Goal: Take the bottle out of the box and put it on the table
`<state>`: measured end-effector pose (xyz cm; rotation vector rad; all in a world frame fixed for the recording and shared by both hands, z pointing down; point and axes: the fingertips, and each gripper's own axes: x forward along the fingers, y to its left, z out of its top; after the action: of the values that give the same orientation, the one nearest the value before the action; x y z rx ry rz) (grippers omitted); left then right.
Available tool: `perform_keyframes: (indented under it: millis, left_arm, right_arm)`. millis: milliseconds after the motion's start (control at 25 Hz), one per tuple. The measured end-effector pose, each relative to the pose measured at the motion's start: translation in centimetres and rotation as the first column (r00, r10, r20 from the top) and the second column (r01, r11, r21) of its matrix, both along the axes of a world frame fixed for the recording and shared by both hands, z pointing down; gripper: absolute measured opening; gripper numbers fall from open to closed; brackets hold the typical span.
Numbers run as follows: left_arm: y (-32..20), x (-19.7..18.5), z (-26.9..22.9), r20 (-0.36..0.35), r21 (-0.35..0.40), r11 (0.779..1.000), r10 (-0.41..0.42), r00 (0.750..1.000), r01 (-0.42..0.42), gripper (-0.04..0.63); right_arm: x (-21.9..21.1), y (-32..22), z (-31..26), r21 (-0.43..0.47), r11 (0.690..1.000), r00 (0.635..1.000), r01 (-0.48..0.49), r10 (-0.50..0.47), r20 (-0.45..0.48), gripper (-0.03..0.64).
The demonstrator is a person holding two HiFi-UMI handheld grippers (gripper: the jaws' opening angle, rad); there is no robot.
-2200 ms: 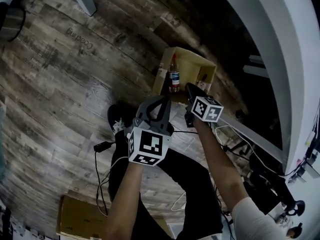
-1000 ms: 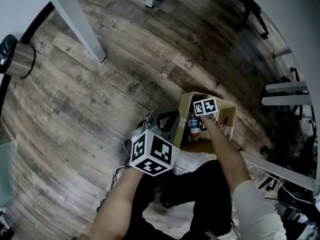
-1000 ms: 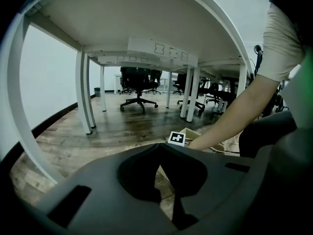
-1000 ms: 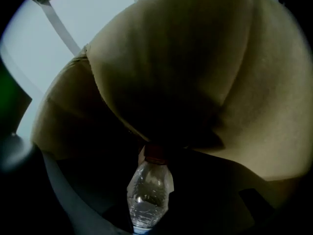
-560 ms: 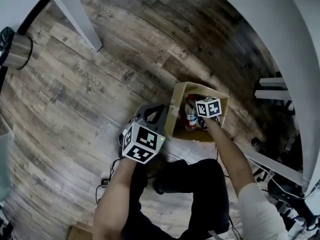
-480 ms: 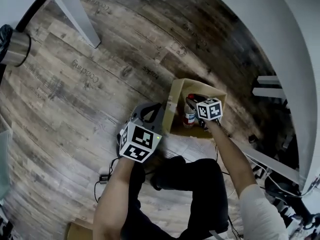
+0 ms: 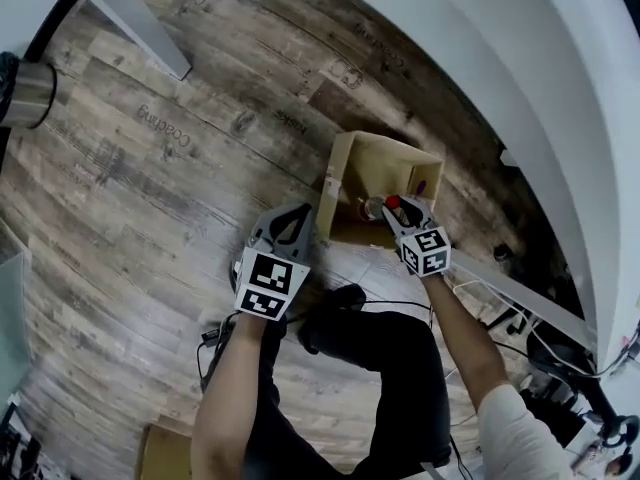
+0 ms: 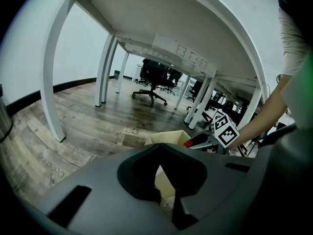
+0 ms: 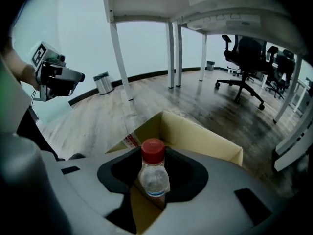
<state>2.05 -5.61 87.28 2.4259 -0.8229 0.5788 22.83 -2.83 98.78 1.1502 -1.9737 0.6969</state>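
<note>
Though tiny overhead, bottle (image 9: pixel 153 174) clear close-up.

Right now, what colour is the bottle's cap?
Red. The cap shows best in the right gripper view.

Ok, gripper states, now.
Left gripper: closed, empty.
Right gripper: jaws closing on the bottle, gripping it above the box.

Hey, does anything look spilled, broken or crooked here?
Nothing stands out. The bottle sits upright, red cap on, between the right gripper's closing tongs above the open cardboard box, which looks undamaged.
</note>
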Motion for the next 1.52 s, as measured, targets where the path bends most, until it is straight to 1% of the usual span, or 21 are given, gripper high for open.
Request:
perform_keyframes:
  millis: [80,160,280,440,680,920,1120,1200,1320,1440,1520]
  left_arm:
    - [0.3,0.5,-0.8,-0.005,0.004,1.0,-0.005,1.0,0.005,0.015]
    - [0.6,1.2,-1.8,-0.009,0.001,1.0,0.016,1.0,-0.016,0.014]
    - [0.8,2.6,-4.2,-0.001,0.012,0.997,0.072,0.997,-0.072,0.014]
    - [1.2,4.5,-8.4,-0.013,0.031,0.994,0.11,0.994,-0.109,0.015]
    - [1.8,7.2,-12.6,-0.025,0.053,0.984,0.171,0.985,-0.17,0.015]
    - [2.1,8.3,-16.3,-0.018,0.081,0.975,0.208,0.978,-0.206,0.014]
    - [2.5,9.0,-21.2,-0.025,0.094,0.964,0.254,0.967,-0.25,0.015]
    - [2.8,9.7,-23.5,-0.029,0.104,0.953,0.287,0.957,-0.283,0.015]
    - [3.9,11.0,-27.4,-0.037,0.132,0.929,0.353,0.935,-0.346,0.015]
    - [5.7,11.5,-31.1,-0.036,0.157,0.899,0.418,0.908,-0.408,0.015]
    - [6.9,11.7,-33.4,-0.028,0.167,0.873,0.47,0.882,-0.459,0.015]
  right_arm:
    - [0.1,0.6,-1.3,0.029,0.999,1.0,-0.029,0.029,0.009,0.175]
    - [-0.4,0.8,-2.9,0.05,0.998,0.999,-0.039,0.038,0.023,0.173]
    - [-1.6,0.2,-6.7,0.097,0.995,0.999,-0.015,0.012,0.04,0.172]
    - [-2.9,-0.7,-12.2,0.15,0.989,0.999,0.01,-0.018,0.05,0.172]
    - [-1.9,-0.7,-17.7,0.195,0.981,0.999,-0.026,0.017,0.05,0.172]
    - [-1.9,-0.1,-23.7,0.258,0.966,0.999,-0.004,-0.006,0.04,0.17]
    - [-2.6,1.5,-30.1,0.298,0.955,0.998,0.01,-0.029,0.058,0.17]
    - [-3.2,2.1,-33.0,0.317,0.948,0.997,0.017,-0.041,0.069,0.17]
    - [-4.4,3.4,-37.4,0.339,0.939,0.994,0.049,-0.079,0.076,0.17]
    - [-6.1,4.8,-41.6,0.363,0.929,0.987,0.074,-0.119,0.104,0.17]
    - [-7.0,5.6,-44.6,0.367,0.926,0.981,0.091,-0.148,0.129,0.17]
